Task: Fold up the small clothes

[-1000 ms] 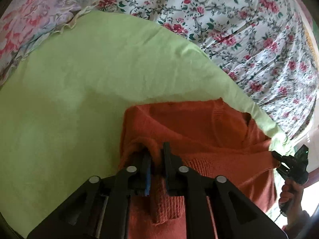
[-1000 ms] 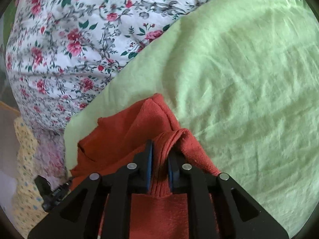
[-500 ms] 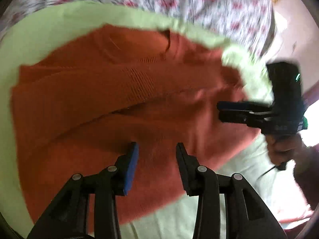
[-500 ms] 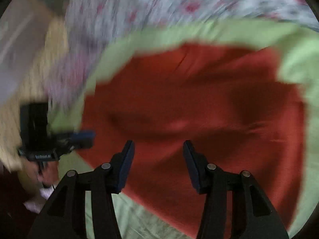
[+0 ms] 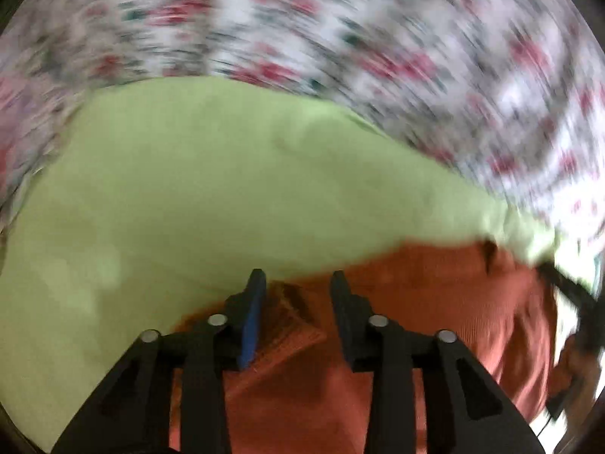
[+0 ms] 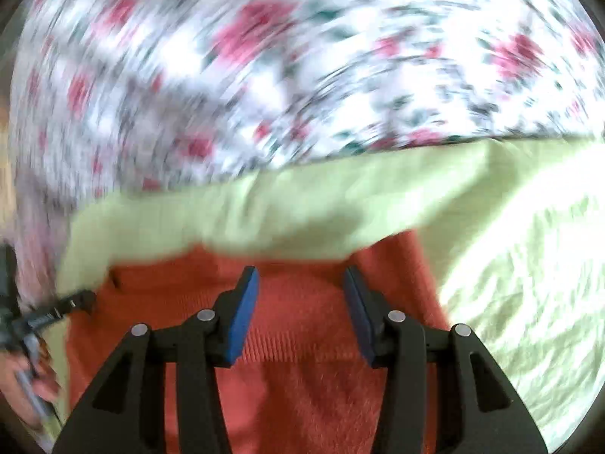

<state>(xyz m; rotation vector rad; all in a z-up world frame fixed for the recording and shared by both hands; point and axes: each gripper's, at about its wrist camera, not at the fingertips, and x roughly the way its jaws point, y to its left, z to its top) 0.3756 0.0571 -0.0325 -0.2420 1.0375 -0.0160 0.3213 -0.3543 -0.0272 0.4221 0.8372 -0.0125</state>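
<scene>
Both grippers, left (image 5: pixel 297 283) and right (image 6: pixel 300 280), hang wide open and empty over the orange sweater (image 6: pixel 302 378) on the green sheet (image 5: pixel 227 189).

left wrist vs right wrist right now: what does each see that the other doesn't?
Left wrist only: the left tongs, open over a folded corner of the orange sweater, with the other tongs' dark tip at the right edge.

Right wrist only: the right tongs, open above the sweater's ribbed band, and sunlit wrinkles in the green sheet on the right.

Both: sweater lying on the green sheet, blurred floral bedding beyond, nothing gripped.
</scene>
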